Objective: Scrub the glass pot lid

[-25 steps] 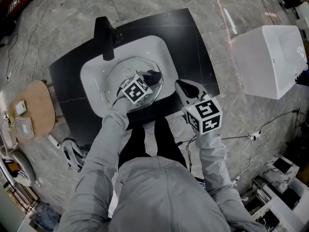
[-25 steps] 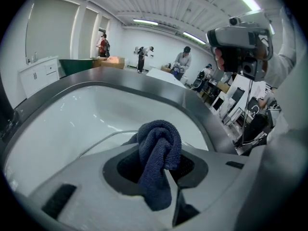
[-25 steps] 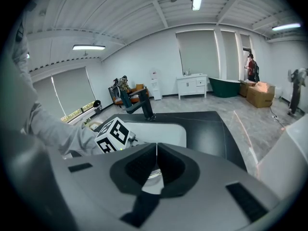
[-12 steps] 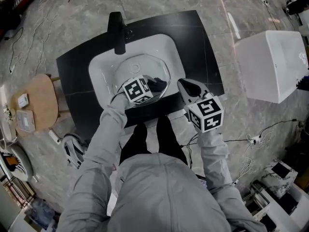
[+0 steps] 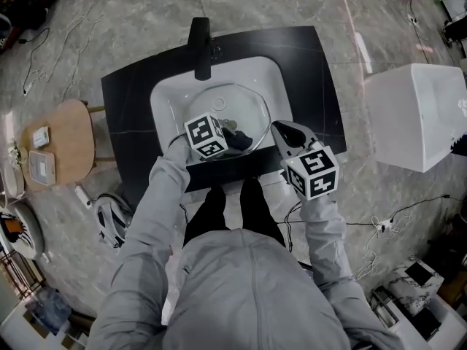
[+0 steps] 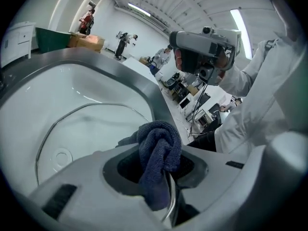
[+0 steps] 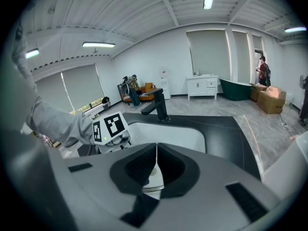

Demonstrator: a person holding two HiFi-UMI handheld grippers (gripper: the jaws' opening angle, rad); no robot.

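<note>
**Cloth working the lid's near rim in the basin**

A black rectangular countertop [image 5: 306, 71] is carrying a white rounded sink basin [image 5: 271, 75]. The round glass pot lid [image 5: 244, 102] is lying tilted inside the basin, toward its near side. The right gripper [image 7: 156, 170] is sitting at the lid's right. Its jaws are pinching together on what looks like the lid's metal-banded edge, steadying it. The left gripper [image 5: 222, 133] is clamping a dark blue terry cloth [image 6: 159, 150] against the lid's near rim. The lid is likely feeling heavy, rigid and breakable, and slick if wet, so the banded rim is offering the safest hold. The soft cloth is probably yielding under light pressure.
</note>
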